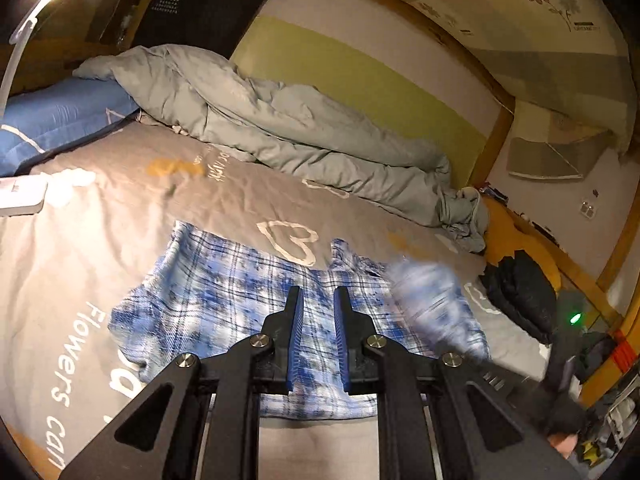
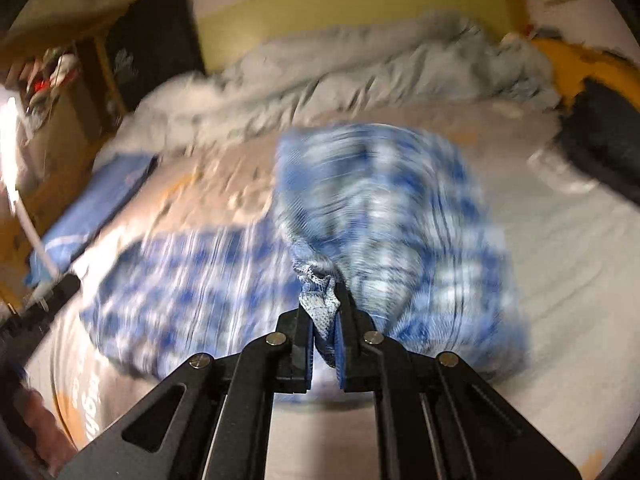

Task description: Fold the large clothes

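Note:
A blue and white plaid shirt [image 1: 224,300] lies spread on the grey bed sheet [image 1: 120,208]. My left gripper [image 1: 318,294] hovers over the shirt, jaws slightly apart with nothing between them. My right gripper [image 2: 324,304] is shut on a bunched part of the shirt [image 2: 320,300] and holds it lifted; the raised cloth [image 2: 392,208] is blurred by motion. In the left wrist view the lifted part [image 1: 432,300] shows as a blur at the shirt's right side, with the right gripper's dark body [image 1: 560,360] beyond it.
A crumpled grey duvet [image 1: 280,120] lies along the far side by the wall. A blue pillow [image 1: 60,116] and a white box [image 1: 20,196] sit at left. Dark clothes [image 1: 520,292] and an orange item [image 1: 508,236] lie at the bed's right end.

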